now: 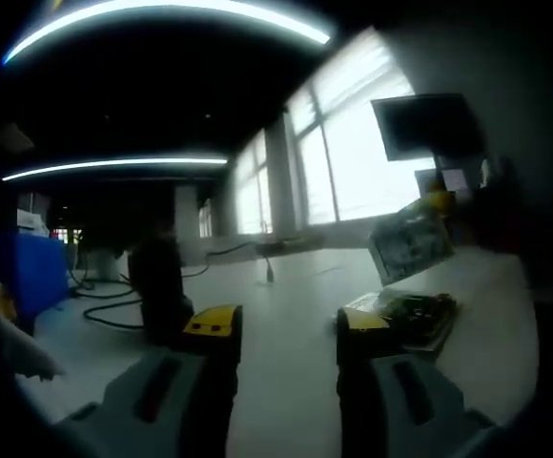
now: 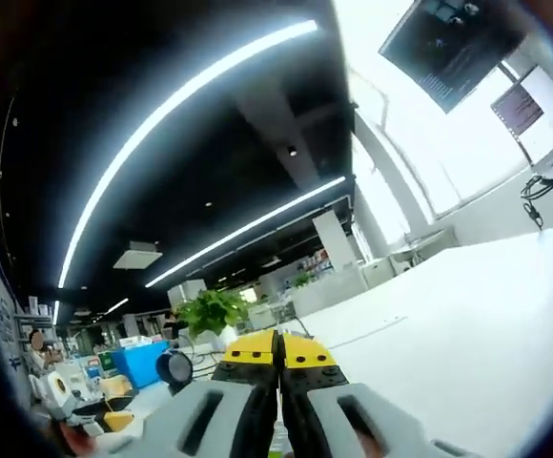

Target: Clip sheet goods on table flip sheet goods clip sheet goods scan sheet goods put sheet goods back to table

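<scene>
Yellow-tipped left gripper (image 1: 289, 334), flat glossy sheet goods (image 1: 406, 313)

Both tongs are built alike: the left tongs (image 1: 289, 334) and right tongs (image 2: 279, 351) are each formed of two grey moulded jaws, marked by a dark elongated slot and capped with yellow-and-black tips.

Both views sat low over the white bench (image 1: 286, 315), the right gripper view tilted up toward ceiling lights (image 2: 191, 95).
</scene>
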Tool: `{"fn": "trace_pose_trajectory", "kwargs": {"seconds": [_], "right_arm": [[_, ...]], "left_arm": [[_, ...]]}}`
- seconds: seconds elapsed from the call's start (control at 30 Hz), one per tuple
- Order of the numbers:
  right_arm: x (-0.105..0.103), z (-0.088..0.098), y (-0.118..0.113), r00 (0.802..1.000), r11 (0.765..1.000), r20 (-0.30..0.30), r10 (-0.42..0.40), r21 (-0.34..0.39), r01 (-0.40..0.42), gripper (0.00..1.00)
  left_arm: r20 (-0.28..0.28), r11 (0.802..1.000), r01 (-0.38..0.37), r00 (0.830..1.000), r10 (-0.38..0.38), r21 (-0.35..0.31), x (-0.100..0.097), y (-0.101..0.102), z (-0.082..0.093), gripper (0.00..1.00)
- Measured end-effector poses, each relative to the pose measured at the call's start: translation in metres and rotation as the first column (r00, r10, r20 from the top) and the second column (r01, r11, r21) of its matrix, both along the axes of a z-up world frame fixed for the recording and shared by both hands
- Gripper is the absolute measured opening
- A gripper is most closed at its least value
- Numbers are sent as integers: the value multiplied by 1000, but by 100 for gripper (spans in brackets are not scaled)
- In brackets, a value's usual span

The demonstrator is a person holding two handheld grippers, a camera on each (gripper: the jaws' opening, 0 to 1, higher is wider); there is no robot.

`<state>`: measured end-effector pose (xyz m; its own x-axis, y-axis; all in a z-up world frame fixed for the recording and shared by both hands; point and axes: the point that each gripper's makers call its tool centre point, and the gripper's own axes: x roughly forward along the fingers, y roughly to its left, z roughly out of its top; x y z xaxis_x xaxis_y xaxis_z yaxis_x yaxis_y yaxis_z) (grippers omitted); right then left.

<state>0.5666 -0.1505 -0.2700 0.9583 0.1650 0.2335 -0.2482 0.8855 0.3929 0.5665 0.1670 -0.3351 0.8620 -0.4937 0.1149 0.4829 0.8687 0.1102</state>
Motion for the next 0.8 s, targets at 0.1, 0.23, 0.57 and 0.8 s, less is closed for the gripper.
{"fn": "trace_pose_trajectory", "kwargs": {"seconds": [0.1,0.23,0.57,0.8], "right_arm": [[-4,-5,-11,999,999,12,-47,16,46,0],[-9,-14,-36,990,986,8,-141,86,140,0],[-21,-44,-80,963,926,-74,-258,267,268,0],[-22,-66,-88,945,903,-126,-303,281,327,0]], "left_arm": [[-1,1000,0,1000,0,1,0,0,0,32],[-1,1000,-1,1000,1,2,0,0,0,32],[-1,1000,0,1000,0,1,1,0,0,32],[-2,1000,-2,1000,2,2,1,1,-1,32]]}}
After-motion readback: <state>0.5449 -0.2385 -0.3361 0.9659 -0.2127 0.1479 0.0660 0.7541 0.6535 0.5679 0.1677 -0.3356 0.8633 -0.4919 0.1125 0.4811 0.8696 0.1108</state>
